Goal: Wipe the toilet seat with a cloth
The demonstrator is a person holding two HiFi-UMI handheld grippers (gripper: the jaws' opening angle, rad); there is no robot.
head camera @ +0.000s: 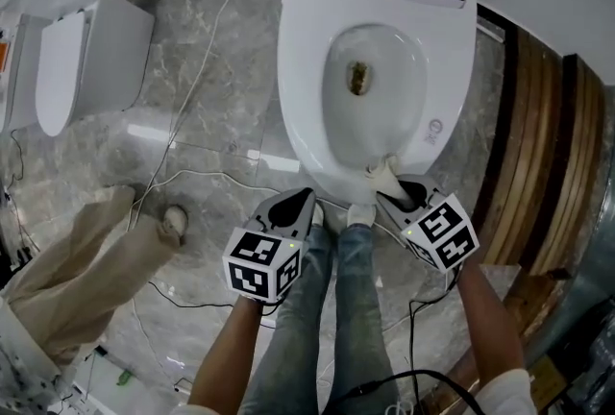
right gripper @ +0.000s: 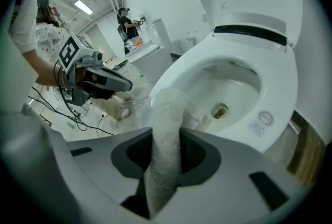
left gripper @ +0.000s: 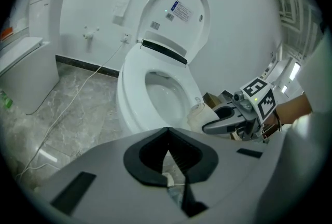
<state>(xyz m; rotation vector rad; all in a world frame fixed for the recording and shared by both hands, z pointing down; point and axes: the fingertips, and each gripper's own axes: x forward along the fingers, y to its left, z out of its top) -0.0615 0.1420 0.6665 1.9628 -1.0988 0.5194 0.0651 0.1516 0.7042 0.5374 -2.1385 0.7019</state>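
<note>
The head camera looks steeply down on the toilet from above its front. The camera on the left tongs faces it from low at the toilet's front left; that on the right tongs sits closer, perhaps nearest, front right. All three share the seat.

**A:** How are the arms set?
**B:** The left forearm and right forearm both reach forward. Each carries its gripper tilted steeply down, with the marker cube on top.
**A:** And the left gripper?
**B:** Its jaws are closed together with nothing between them. It sits just to the left of the right gripper, tips near each other.
**A:** The right one?
**B:** Its jaws are clamped on the cloth, which sticks out beyond its tips.
</note>
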